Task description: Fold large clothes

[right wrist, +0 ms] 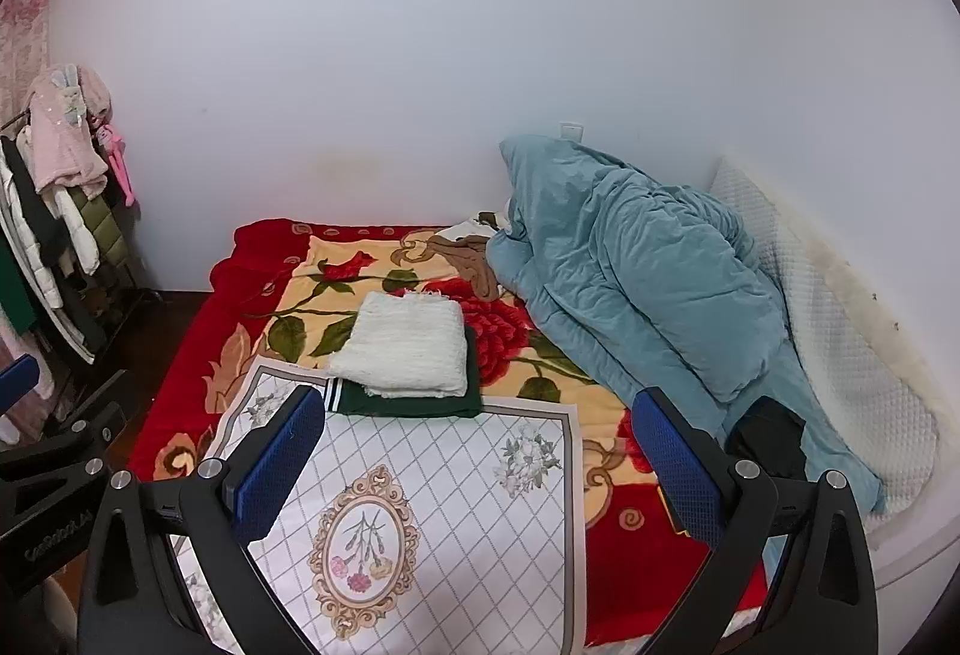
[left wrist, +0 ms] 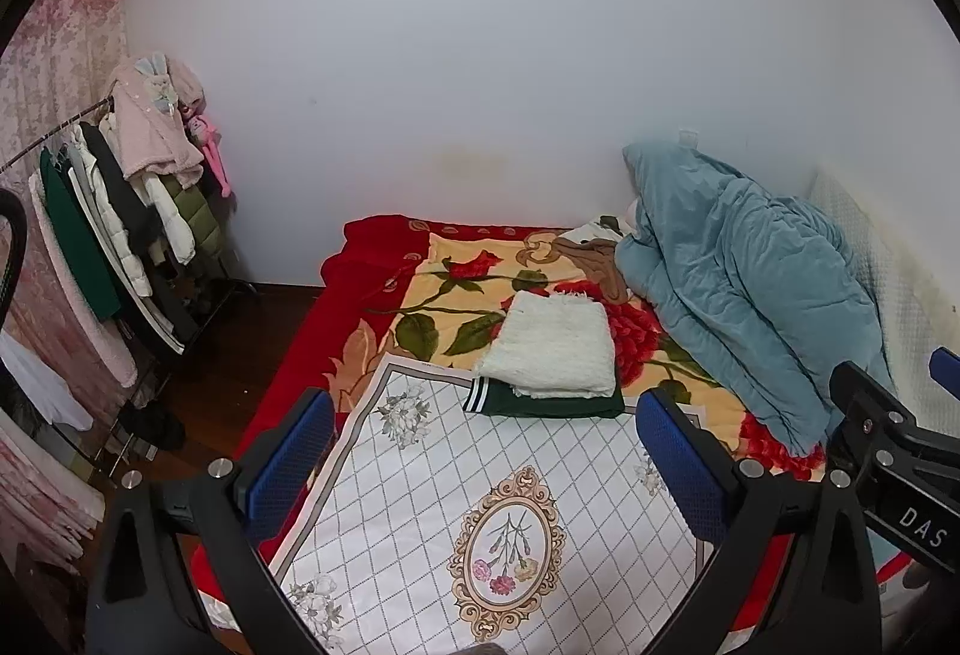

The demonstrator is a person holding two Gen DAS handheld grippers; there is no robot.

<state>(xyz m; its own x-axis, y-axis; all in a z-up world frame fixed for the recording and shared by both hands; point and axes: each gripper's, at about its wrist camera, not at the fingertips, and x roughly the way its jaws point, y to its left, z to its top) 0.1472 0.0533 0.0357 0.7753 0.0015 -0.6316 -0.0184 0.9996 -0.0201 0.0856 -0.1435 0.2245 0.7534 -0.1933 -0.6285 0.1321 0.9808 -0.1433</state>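
Note:
A folded white knit garment (left wrist: 555, 346) (right wrist: 405, 343) lies on top of a folded dark green garment (left wrist: 558, 406) (right wrist: 414, 403) on the bed, at the far edge of a white diamond-patterned cloth (left wrist: 492, 505) (right wrist: 420, 511). A black garment (right wrist: 768, 442) lies at the foot of the blue quilt. My left gripper (left wrist: 486, 466) is open and empty, held above the white cloth. My right gripper (right wrist: 480, 466) is open and empty, also above the cloth. Each gripper shows at the edge of the other's view.
A red floral blanket (left wrist: 456, 295) (right wrist: 336, 289) covers the bed. A bunched blue quilt (left wrist: 738, 283) (right wrist: 636, 283) and a white pillow (right wrist: 840, 343) lie along the right. A brown garment (left wrist: 591, 259) lies near the wall. A clothes rack (left wrist: 138, 211) stands left, over dark floor.

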